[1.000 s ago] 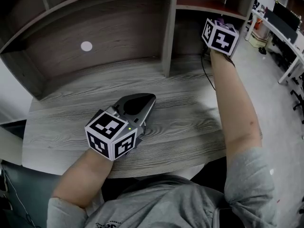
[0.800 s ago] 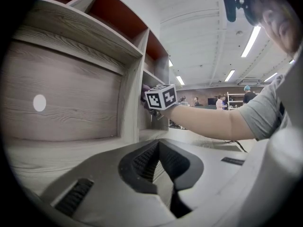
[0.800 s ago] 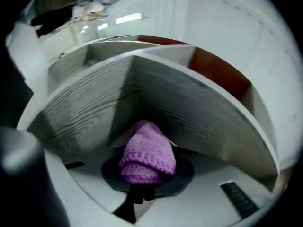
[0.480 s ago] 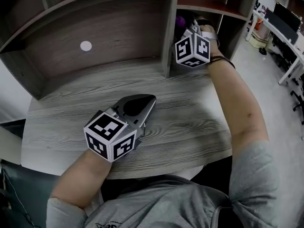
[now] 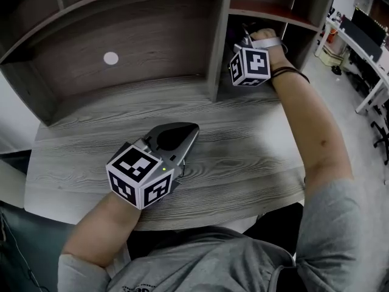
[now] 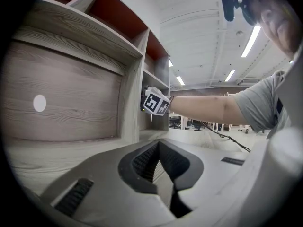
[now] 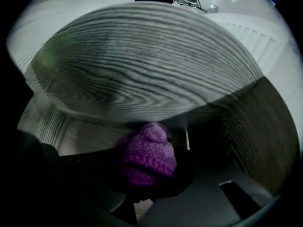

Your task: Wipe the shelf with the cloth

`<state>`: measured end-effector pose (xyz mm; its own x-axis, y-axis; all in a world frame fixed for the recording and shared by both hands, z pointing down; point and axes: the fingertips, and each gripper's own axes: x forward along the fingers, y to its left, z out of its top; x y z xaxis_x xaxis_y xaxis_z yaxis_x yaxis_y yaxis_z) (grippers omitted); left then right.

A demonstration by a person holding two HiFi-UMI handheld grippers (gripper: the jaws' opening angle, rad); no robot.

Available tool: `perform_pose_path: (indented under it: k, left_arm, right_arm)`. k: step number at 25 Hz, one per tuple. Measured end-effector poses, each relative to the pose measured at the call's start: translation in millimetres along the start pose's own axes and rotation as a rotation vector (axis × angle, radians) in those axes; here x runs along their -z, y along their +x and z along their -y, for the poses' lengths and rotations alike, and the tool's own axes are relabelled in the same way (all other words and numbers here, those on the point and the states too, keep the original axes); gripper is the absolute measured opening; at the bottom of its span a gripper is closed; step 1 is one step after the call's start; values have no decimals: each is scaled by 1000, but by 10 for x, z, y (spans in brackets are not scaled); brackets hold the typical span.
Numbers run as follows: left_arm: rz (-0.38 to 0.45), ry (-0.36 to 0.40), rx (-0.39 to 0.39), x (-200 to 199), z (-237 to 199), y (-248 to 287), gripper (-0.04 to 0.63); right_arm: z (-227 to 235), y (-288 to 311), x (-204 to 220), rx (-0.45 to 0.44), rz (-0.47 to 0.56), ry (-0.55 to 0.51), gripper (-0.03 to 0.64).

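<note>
**Even strokes in the right bay**

Near, the left gripper lies on the desk, jaws closed on nothing. Far right, the right gripper clamps the purple cloth inside the right compartment of the shelf. The wipe likely wants firm, even pressure and overlapping strokes reaching the corners.

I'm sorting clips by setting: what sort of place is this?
Probably an open-plan office or lab: a wood-grain desk with a built-in shelf unit, long ceiling strip lights, and more desks to the right. The right tongs grip a purple cloth.
</note>
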<state>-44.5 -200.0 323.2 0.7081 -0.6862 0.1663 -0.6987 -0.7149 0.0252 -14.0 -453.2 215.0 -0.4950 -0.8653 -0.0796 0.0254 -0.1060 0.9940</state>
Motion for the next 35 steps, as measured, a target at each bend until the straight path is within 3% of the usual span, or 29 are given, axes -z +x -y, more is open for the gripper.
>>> perform_pose_path:
  k: [6, 11, 18, 20, 22, 24, 28, 30, 35]
  left_arm:
    - [-1, -5, -4, -7, -13, 3, 10]
    - [-2, -3, -3, -7, -6, 0, 11]
    - [-1, -3, -2, 5, -19, 4, 11]
    - [-2, -4, 0, 7, -12, 5, 11]
    - [-3, -4, 2, 4, -12, 5, 11]
    - [-5, -4, 3, 6, -13, 5, 11]
    - [-6, -2, 4, 6, -14, -1, 11]
    - [-6, -4, 2, 3, -17, 0, 11]
    - [-5, -12, 3, 3, -8, 9, 11]
  right_arm:
    - [-106, -104, 569, -44, -171, -22, 74]
    - [-182, -282, 1359, -107, -448, -117, 74]
    - [-213, -375, 1881, -204, -841, -222, 72]
    - [-229, -401, 1972, -219, -883, -220, 72]
    - [-220, -391, 1956, -215, -869, -196, 72]
    - [-182, -382, 1741, -197, -760, -127, 70]
    - [-273, -424, 603, -188, -249, -63, 72]
    - [-376, -405, 186, -181, -98, -37, 74]
    - [-488, -109, -84, -132, -55, -46, 73]
